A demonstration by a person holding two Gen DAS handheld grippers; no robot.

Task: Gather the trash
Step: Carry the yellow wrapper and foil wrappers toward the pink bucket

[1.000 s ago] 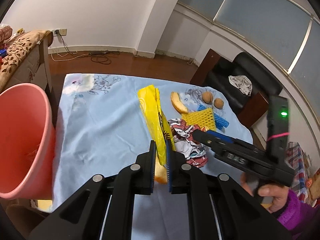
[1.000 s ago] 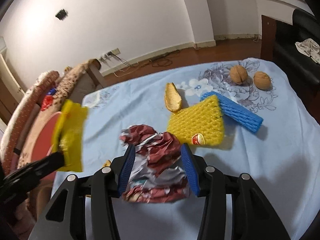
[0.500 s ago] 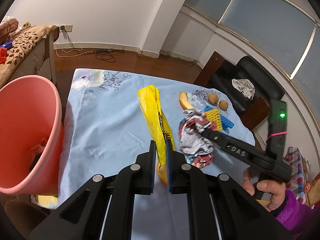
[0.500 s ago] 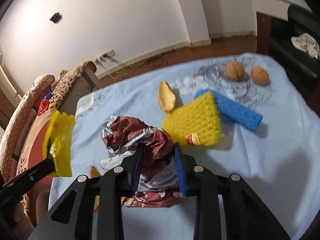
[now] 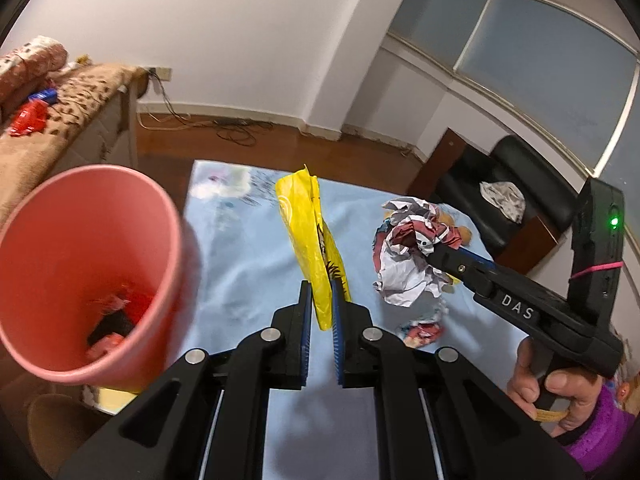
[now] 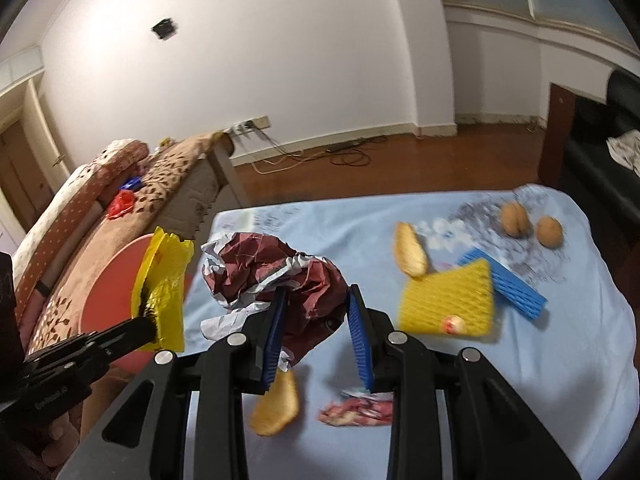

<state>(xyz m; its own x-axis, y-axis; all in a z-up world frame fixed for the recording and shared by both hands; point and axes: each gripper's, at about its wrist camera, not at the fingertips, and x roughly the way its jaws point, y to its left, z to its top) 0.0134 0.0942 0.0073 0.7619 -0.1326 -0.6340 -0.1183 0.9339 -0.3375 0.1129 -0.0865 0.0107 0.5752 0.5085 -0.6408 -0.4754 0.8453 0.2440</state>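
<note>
I had the left gripper (image 5: 321, 300) clamped on the yellow bag (image 5: 310, 236) beside the pink bin (image 5: 86, 272) | right gripper (image 6: 316, 320) pinched the crumpled wrapper (image 6: 276, 270), lifted above the blue tablecloth (image 6: 540, 352)

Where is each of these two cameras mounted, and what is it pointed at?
Left wrist: rides behind the left tongs, looking over the yellow wrapper they pinch, toward the pink bin; the person's right hand shows.
Right wrist: rides behind the right tongs, facing the crumpled wrapper they grip and the blue tablecloth.
Shared: both wrappers, bin, tablecloth.
</note>
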